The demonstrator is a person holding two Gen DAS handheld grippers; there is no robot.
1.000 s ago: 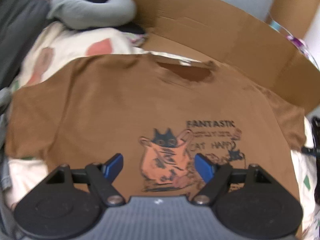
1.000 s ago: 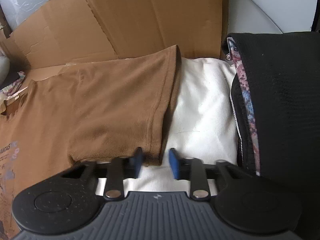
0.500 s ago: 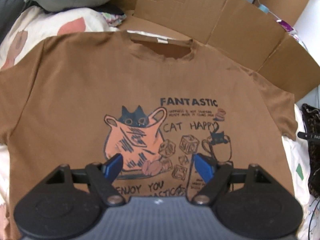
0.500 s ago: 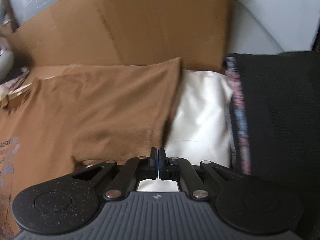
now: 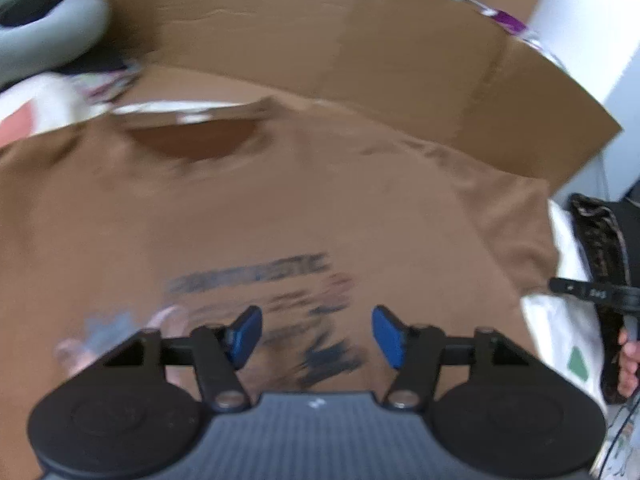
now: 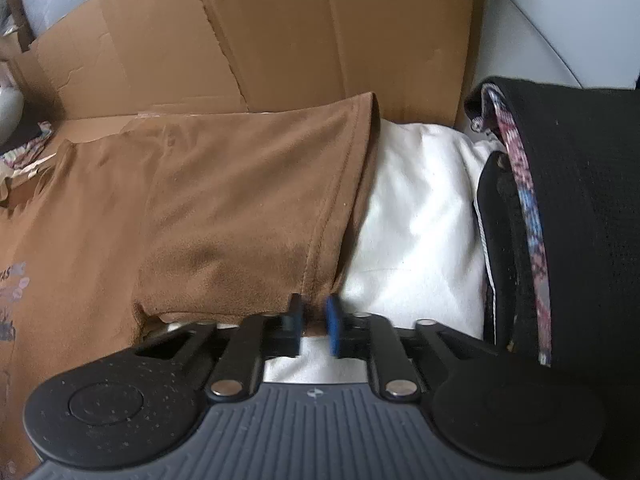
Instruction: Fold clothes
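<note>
Your left claw (image 5: 317,332) hangs over the chest print of the shirt (image 5: 280,208), its blue fingers (image 5: 386,336) spread wide with nothing between them. This view is smeared by motion, so the print reads only as dark streaks.

The shirt lies flat, front up, on a white sheet (image 6: 416,216). Its collar (image 5: 192,146) points toward the cardboard (image 5: 360,52) that stands along the far edge of the bed. A grey cushion (image 5: 48,32) shows at the far left corner, past the collar.

Your right claw (image 6: 316,322) is at the right sleeve (image 6: 256,216), down at the hem's near corner. Its fingers (image 6: 334,328) stand close together with a narrow gap, and the sleeve's hem edge sits in that gap. Whether they press the cloth you cannot tell from this view.

To the right of the sleeve the sheet is bare, and beyond it a black cloth (image 6: 580,208) with a patterned trim lies along the right edge of the bed. In the left view the same claw's tip (image 5: 580,292) shows beside the sleeve end, with a few fingertips of your hand (image 5: 628,364) at the frame's right edge.
</note>
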